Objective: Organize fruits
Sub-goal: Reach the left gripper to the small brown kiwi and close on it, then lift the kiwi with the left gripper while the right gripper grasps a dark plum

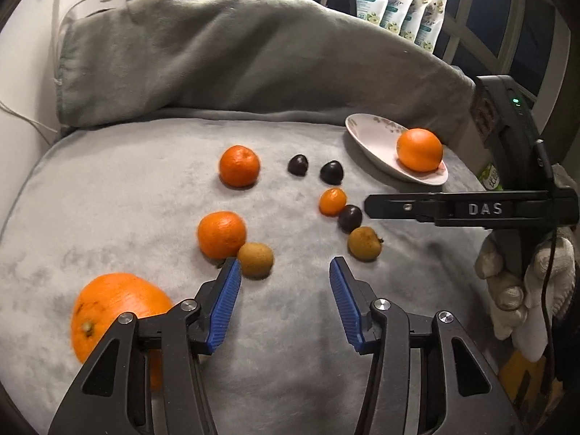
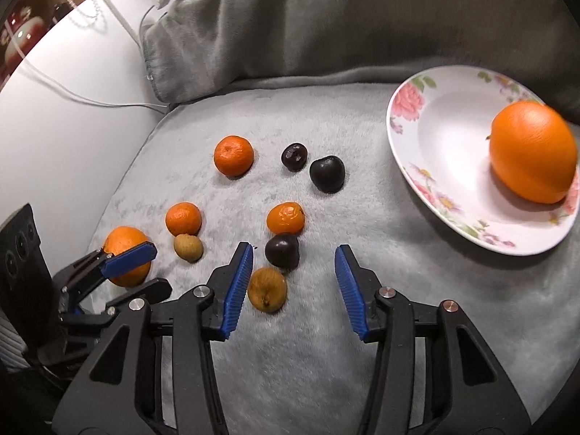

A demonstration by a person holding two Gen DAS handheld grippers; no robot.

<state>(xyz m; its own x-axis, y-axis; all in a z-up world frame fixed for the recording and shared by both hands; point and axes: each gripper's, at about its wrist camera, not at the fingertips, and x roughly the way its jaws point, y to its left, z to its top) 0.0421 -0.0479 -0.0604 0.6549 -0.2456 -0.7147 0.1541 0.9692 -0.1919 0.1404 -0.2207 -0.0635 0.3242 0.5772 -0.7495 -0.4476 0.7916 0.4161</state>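
Note:
A floral plate (image 2: 427,116) at the right holds one big orange (image 2: 533,152); the plate (image 1: 366,145) and its orange (image 1: 419,149) also show in the left wrist view. Mandarins (image 2: 233,155) (image 2: 183,218), a small peeled-looking mandarin (image 2: 285,217), three dark plums (image 2: 294,157) (image 2: 327,173) (image 2: 282,250) and two brown fruits (image 2: 267,289) (image 2: 187,248) lie on the grey blanket. My right gripper (image 2: 293,252) is open and empty, over the near plum. My left gripper (image 1: 284,264) is open and empty, beside another big orange (image 1: 108,308).
A grey blanket (image 2: 290,344) covers the seat and a raised backrest (image 1: 235,54). A white wall with cables is at the left (image 2: 54,108). Detergent pouches (image 1: 402,3) stand behind. The right gripper's body (image 1: 471,210) reaches in from the right in the left wrist view.

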